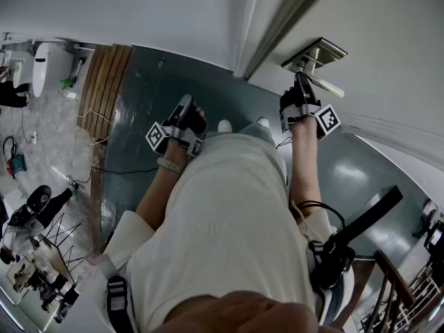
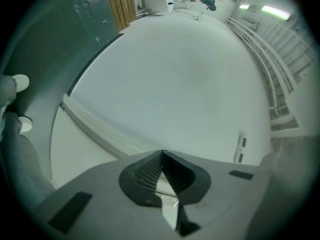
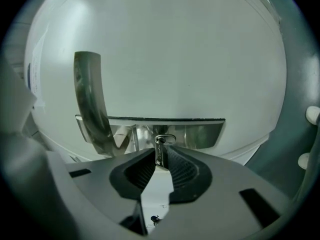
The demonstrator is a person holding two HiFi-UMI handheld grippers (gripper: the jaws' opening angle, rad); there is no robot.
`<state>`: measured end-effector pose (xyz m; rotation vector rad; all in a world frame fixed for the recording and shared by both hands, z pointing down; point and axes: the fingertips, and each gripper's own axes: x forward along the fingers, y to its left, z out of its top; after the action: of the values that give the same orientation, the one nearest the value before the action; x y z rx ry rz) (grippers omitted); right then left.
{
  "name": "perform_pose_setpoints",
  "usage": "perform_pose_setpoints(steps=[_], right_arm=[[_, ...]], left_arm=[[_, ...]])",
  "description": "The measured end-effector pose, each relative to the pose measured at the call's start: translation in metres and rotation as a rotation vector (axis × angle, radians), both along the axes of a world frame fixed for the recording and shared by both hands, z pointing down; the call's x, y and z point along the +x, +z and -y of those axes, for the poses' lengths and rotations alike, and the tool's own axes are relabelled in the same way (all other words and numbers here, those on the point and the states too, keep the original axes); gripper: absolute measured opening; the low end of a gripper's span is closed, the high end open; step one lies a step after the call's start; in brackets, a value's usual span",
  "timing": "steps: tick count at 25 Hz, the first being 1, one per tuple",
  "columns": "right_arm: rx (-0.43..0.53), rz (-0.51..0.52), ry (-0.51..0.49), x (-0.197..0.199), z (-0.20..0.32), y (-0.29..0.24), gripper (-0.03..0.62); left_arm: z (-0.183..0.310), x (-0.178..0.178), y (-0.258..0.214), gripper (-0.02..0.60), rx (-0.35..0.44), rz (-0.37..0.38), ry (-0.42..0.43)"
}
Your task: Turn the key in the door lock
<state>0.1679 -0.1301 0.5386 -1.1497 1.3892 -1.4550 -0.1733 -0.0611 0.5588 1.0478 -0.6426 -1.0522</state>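
we hold the right gripper (image 3: 159,158) up to the metal plate (image 3: 202,134) of the door handle, its jaws clamped on the key (image 3: 160,148). the key sits in the keyhole near the middle of that plate, its thin edge toward the camera. the lever handle (image 3: 89,101) rises in a curve from the plate's left end, and the white door (image 3: 175,49) spreads behind the plate. our left gripper (image 2: 162,154) hangs well to the left of the plate, away from the door handle, jaws together at the tips, facing a plain white surface. below the plate lies the dark green floor (image 1: 152,82).
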Motion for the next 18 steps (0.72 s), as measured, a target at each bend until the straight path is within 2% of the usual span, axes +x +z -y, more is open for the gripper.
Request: perform_pose_setpoints(steps=[4, 7, 11, 16, 17, 18], right_arm=[[0.025, -0.119, -0.043, -0.002, 0.000, -0.004, 0.075], [0.069, -0.335, -0.119, -0.006, 0.001, -0.013, 0.080], [0.116, -0.751, -0.210, -0.006, -0.003, -0.021, 0.081], [0.118, -1.431, -0.386, -0.011, -0.017, -0.019, 0.081], [0.109, -1.524, -0.412, -0.013, -0.019, -0.018, 0.081], [0.098, -1.572, -0.420, -0.014, -0.019, -0.016, 0.081]], left_arm=[[0.000, -0.001, -0.001, 0.008, 0.000, -0.001, 0.001], [0.000, -0.001, -0.002, 0.008, -0.002, -0.002, 0.002], [0.002, 0.001, 0.001, 0.008, -0.001, -0.003, 0.005], [0.004, 0.004, 0.001, 0.008, -0.002, -0.009, 0.010], [0.004, 0.004, 0.001, 0.008, -0.002, -0.011, 0.012], [0.004, 0.005, 0.001, 0.008, -0.003, -0.012, 0.013]])
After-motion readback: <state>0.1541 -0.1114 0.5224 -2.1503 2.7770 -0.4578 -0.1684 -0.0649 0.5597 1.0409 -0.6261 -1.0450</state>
